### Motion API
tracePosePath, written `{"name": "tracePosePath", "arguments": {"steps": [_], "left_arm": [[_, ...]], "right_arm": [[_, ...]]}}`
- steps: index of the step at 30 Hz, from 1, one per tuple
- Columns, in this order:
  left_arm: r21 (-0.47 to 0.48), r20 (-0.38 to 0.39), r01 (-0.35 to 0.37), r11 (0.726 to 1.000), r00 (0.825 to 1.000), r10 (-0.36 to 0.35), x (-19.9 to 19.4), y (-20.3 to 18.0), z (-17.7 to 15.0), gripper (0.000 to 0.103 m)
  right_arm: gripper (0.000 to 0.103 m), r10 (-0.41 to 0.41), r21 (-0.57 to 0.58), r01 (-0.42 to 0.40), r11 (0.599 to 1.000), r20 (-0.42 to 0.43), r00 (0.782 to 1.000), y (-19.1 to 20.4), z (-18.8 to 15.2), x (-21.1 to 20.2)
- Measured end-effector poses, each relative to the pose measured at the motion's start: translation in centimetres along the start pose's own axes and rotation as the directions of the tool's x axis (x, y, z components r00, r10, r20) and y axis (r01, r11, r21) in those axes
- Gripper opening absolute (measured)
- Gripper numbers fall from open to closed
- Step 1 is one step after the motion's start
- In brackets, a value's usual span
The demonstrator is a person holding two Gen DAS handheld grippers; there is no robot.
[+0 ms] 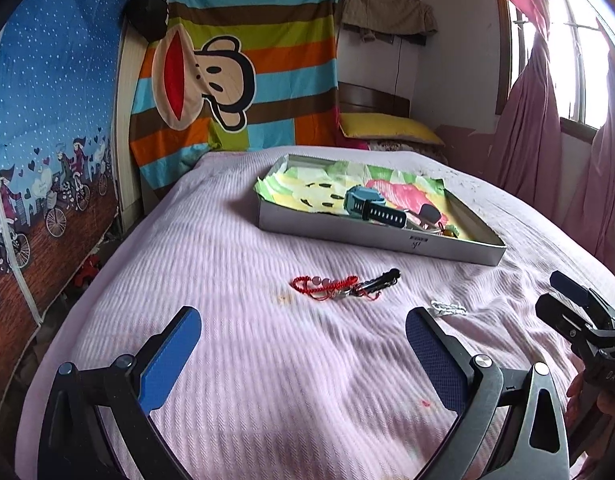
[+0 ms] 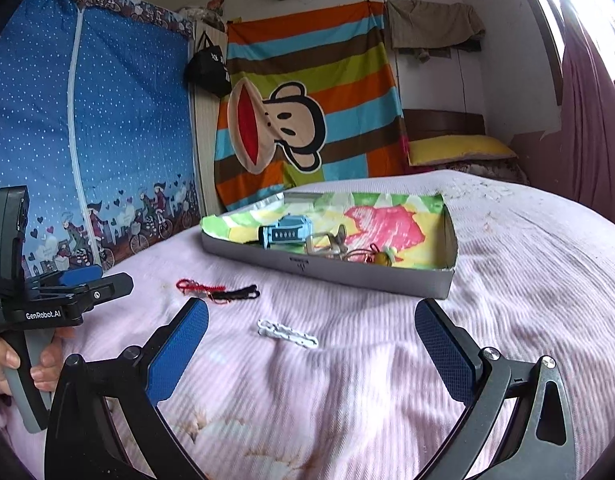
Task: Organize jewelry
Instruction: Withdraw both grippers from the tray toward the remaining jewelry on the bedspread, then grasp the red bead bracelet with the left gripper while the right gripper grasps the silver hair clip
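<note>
A red cord bracelet with pale beads (image 1: 325,286) lies on the pink bedspread, touching a black cord piece (image 1: 377,280). Both show in the right wrist view as the red bracelet (image 2: 195,287) and black cord (image 2: 243,292). A white chain (image 2: 287,333) lies nearer, also visible as the white chain (image 1: 447,307). The grey tray (image 1: 371,236) holds a blue watch (image 1: 365,202) and other pieces. My left gripper (image 1: 303,344) hangs open over the bedspread, short of the bracelet. My right gripper (image 2: 311,344) is open, with the white chain just beyond its fingers.
The tray (image 2: 327,276) has a colourful paper lining and holds a metal clasp (image 2: 327,242) and a small yellow charm (image 2: 383,258). A yellow pillow (image 1: 387,126) lies at the bed's head. A blue fabric wardrobe (image 2: 87,128) stands left, pink curtains (image 1: 531,120) right.
</note>
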State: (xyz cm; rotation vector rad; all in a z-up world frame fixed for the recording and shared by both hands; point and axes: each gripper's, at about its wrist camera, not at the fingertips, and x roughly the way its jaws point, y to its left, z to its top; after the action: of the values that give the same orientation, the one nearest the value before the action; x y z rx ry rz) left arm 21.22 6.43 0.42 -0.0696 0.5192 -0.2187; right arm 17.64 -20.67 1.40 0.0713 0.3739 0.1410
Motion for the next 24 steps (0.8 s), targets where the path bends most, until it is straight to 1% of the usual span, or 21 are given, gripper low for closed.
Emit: {"name": "tracePosePath", "arguments": {"steps": [6,10,15,18,22,23,24], "left_arm": [[-0.004,-0.060,-0.009,1.000,0.998,0.008,1.3,0.2,0.0,0.103],[0.006,-0.097,-0.012,1.000,0.995,0.013,2.3,0.2,0.4,0.103],[0.013,-0.140,-0.008,1.000,0.990,0.010,3.6,0.3,1.0,0.103],[0.012,-0.161,0.003,1.000,0.987,-0.001,4.3,0.3,1.4,0.103],[-0.006,-0.168,0.027,1.000,0.985,-0.028,5.0,0.6,2.1,0.103],[-0.006,-0.171,0.034,0.999,0.985,-0.035,5.3,0.6,2.4,0.100],[-0.004,-0.174,0.040,0.999,0.984,-0.040,5.5,0.6,2.6,0.094]], "right_arm": [[0.102,0.010,0.005,-0.010,1.000,-0.064,0.998,-0.2,-0.3,1.5],[0.102,0.012,0.022,-0.010,1.000,-0.120,0.993,-0.6,-0.7,2.7],[0.102,0.021,0.026,-0.016,1.000,-0.208,0.978,-0.7,-0.8,4.7],[0.102,0.032,0.013,-0.030,0.999,-0.265,0.964,-0.4,-0.8,6.2],[0.102,0.048,-0.016,-0.056,0.998,-0.309,0.950,0.3,-0.7,7.9],[0.102,0.057,-0.022,-0.068,0.997,-0.317,0.947,0.5,-0.6,8.4],[0.102,0.063,-0.025,-0.075,0.997,-0.322,0.945,0.6,-0.4,8.7]]}}
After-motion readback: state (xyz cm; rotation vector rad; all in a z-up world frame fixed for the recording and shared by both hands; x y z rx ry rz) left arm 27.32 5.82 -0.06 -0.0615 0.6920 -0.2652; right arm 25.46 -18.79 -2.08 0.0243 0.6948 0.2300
